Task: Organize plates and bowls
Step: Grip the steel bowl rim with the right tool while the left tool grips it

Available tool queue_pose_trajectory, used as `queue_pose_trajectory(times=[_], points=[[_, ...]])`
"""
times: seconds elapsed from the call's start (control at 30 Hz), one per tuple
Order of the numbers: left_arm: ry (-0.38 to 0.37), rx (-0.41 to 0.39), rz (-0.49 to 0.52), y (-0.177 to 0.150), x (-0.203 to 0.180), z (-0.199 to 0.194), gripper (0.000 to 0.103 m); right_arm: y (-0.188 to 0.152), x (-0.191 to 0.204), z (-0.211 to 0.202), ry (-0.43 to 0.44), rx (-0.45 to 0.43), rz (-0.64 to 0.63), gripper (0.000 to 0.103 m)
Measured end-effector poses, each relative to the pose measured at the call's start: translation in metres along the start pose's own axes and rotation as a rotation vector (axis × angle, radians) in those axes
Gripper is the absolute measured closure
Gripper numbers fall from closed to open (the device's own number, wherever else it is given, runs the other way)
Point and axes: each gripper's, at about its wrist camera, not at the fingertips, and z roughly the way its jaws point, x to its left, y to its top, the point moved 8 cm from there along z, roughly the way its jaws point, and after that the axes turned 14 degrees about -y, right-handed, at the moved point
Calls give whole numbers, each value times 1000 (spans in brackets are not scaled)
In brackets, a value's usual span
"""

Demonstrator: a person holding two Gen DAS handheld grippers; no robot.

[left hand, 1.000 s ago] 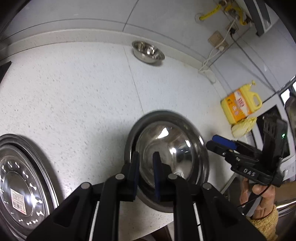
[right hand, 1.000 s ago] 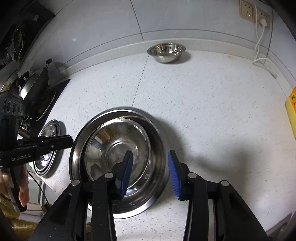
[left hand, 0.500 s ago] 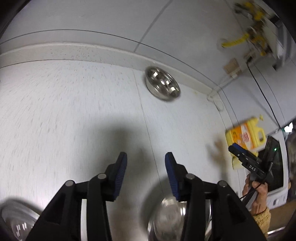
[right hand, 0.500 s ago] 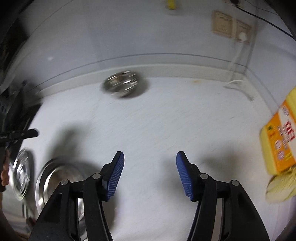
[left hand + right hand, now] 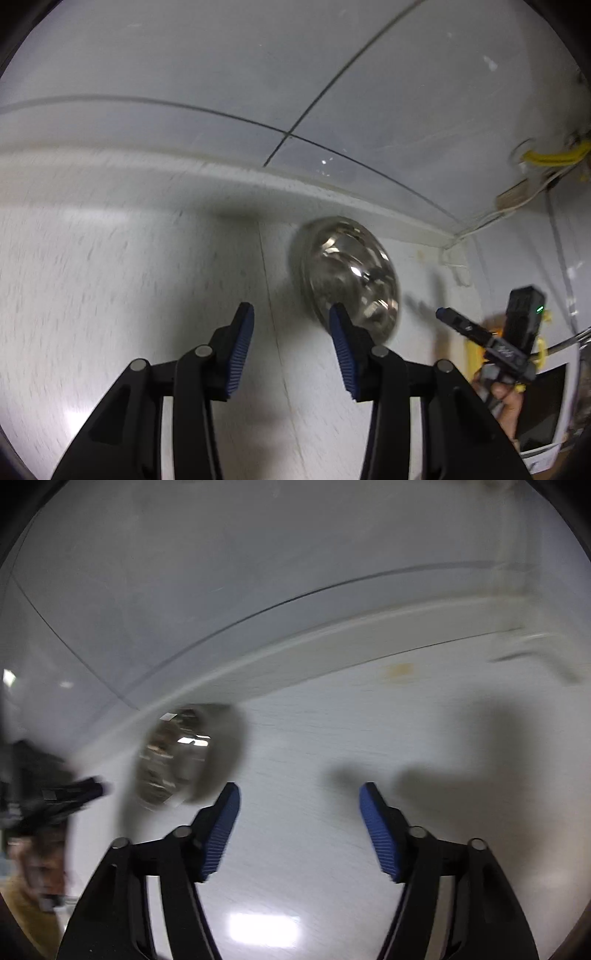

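Moved: both grippers have left the big bowl and plate, which are now out of view, and have closed in on the small bowl by the wall; a second ago the left one was pinched on the big bowl's rim.
Left gripper (image 5: 291, 345): jaws apart, nothing between them; only bare counter shows in the gap.
Left pads: the right-hand blue pad (image 5: 341, 350) overlaps the bowl's near edge in the left view; contact cannot be told through the blur.
Right gripper (image 5: 300, 827): jaws wide apart, holding nothing, above bare counter.
Right gripper, from the left view: at the right edge, held in a hand (image 5: 511, 400), well right of the bowl.
Bowl (image 5: 351, 277): small, steel, on the counter near the backsplash; just right of the left gripper's line, and left of the right gripper's jaws (image 5: 177, 755). Badly blurred in both views.
Counter (image 5: 110, 295): white, speckled, with a seam running between the left jaws.
Wall (image 5: 258, 74): grey tiles behind the bowl.
Cables (image 5: 546, 158): yellow and white, upper right.
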Motion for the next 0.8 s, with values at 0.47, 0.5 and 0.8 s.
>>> queue_pose_trajectory(times=[0.47, 0.5, 0.8], points=[[-27, 131, 35, 28, -6, 67, 64, 15, 83, 66, 125, 124, -150, 41], [-23, 152, 20, 26, -3, 72, 65, 13, 85, 68, 119, 128, -157, 47], [-70, 205, -11, 8, -8, 89, 91, -11, 109, 72, 86, 171, -256, 89]])
